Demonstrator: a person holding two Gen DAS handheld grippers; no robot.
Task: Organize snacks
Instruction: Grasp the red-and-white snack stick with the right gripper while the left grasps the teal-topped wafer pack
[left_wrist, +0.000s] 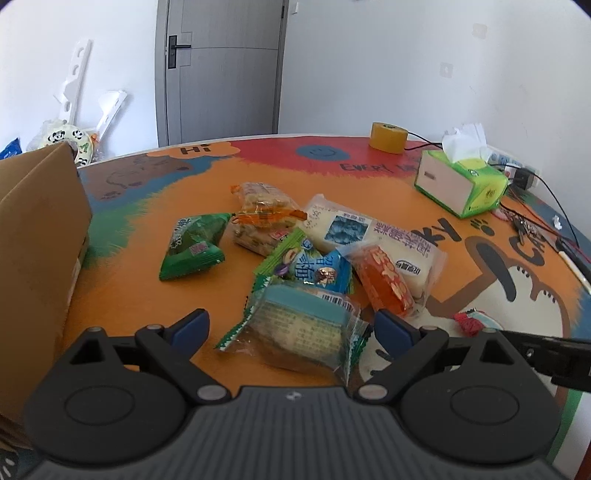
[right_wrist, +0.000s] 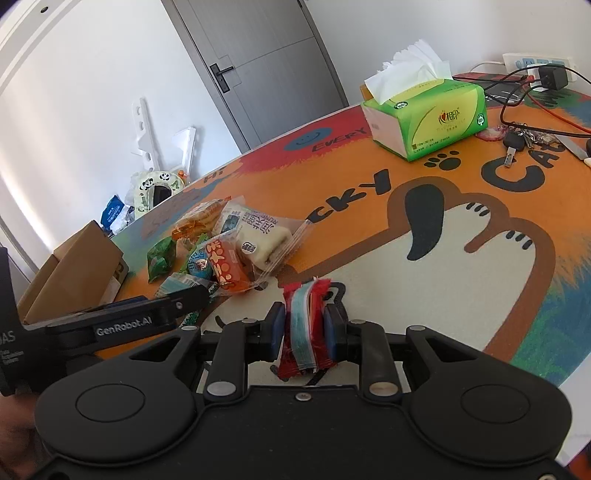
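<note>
Several snacks lie in a pile on the orange cartoon table mat (left_wrist: 129, 288). Nearest me is a clear pack of crackers with a teal band (left_wrist: 299, 332); it lies between the wide fingers of my left gripper (left_wrist: 290, 328), which is open, and the blue pads do not touch it. Behind it lie a blue pack (left_wrist: 321, 271), an orange-red pack (left_wrist: 386, 284), a white bread pack (left_wrist: 340, 229), an orange-striped cracker pack (left_wrist: 262, 218) and a green triangular pack (left_wrist: 192, 247). My right gripper (right_wrist: 304, 326) is shut on a small red, white and blue packet (right_wrist: 306, 325), held just over the mat.
An open cardboard box (left_wrist: 37, 240) stands at the left edge of the table. A green tissue box (left_wrist: 461, 181), a yellow tape roll (left_wrist: 388, 136), keys (right_wrist: 517, 138) and cables (right_wrist: 535, 96) sit at the far right. The right gripper's arm (left_wrist: 546, 354) reaches in beside the left one.
</note>
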